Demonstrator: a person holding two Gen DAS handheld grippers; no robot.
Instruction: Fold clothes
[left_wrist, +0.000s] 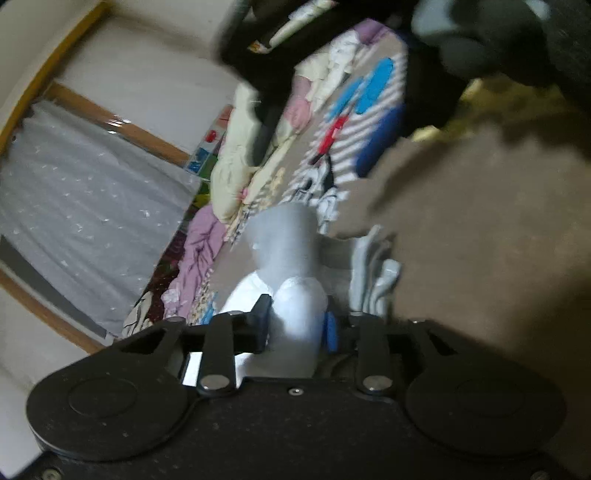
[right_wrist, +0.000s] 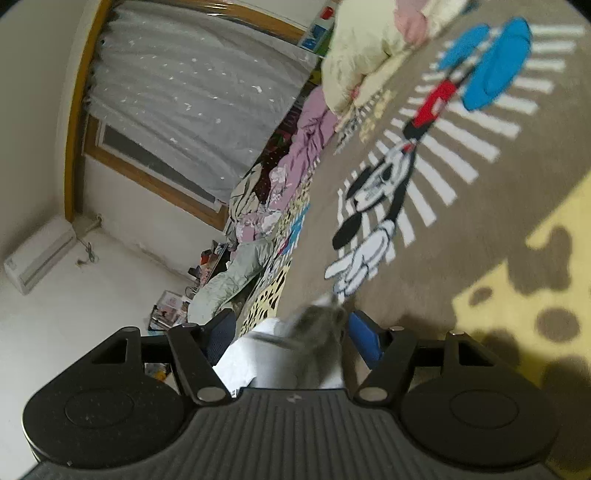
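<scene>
Brown cartoon-printed bedding spread beneath us, with a curtained window and heaped quilts beyond. Our left claw was clamped on a white-and-grey garment, which stood up between its jaws above the bed. Our right claw pinched what looked like the same cloth, though blur hid the detail. We judged the garment was lifted for a fold; next we needed to lay it flat and square.

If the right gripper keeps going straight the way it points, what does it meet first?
Probably the brown cartoon blanket on the bed; right gripper already grips a white and grey garment. Depth is unclear.
</scene>
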